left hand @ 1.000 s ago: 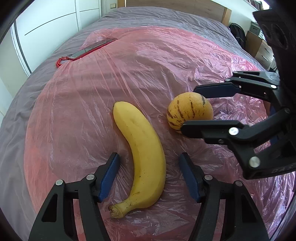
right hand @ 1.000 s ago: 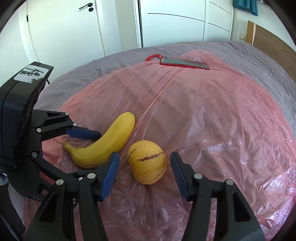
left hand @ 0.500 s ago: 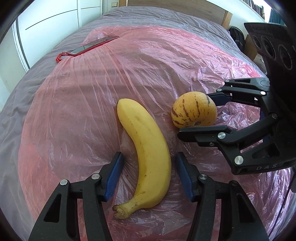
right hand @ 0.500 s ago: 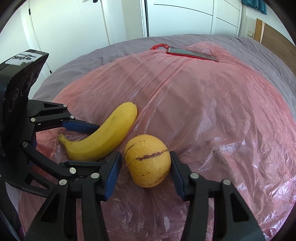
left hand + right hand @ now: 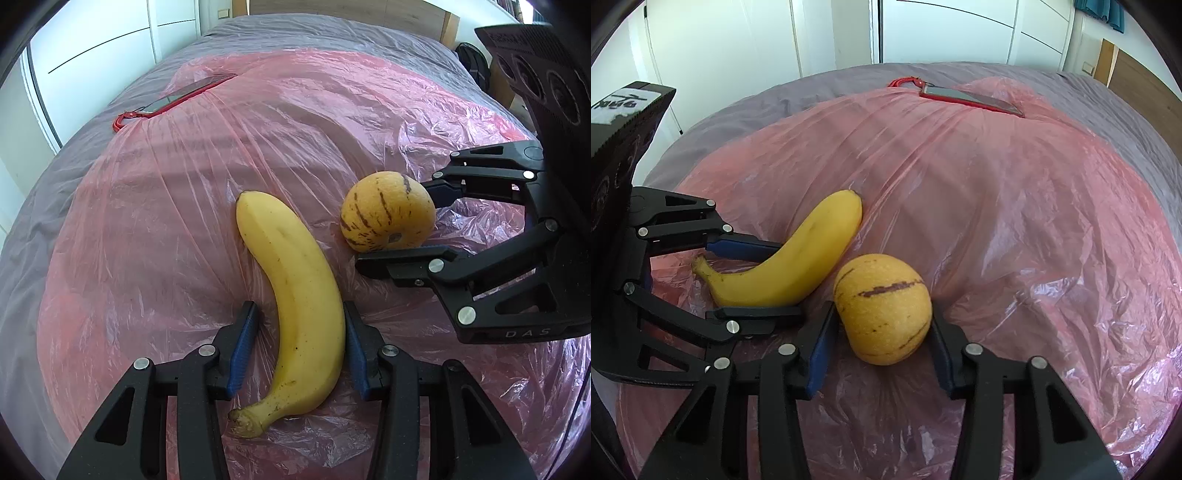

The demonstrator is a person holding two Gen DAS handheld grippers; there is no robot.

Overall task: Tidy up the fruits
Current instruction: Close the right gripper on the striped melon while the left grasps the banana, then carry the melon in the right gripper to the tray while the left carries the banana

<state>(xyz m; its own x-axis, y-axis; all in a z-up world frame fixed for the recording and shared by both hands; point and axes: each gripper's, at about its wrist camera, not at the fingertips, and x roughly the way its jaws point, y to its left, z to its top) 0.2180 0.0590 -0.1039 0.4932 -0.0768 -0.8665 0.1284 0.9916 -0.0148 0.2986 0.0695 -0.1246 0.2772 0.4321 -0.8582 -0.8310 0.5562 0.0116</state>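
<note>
Left wrist view: we count one banana (image 5: 299,295) and one striped yellow melon (image 5: 386,218), both mid-sheet on the pink plastic sheet (image 5: 184,184). The left gripper (image 5: 299,347) is closing around the banana, left pad not touching. One red-cased phone (image 5: 181,94) lies at the far edge.

Right wrist view: the right gripper (image 5: 881,343) pinches the melon; banana just beside.

We are seeing the banana's (image 5: 790,266) underside hiding behind the left claw's (image 5: 764,280) near finger, and the claw's body running off the frame edge.
</note>
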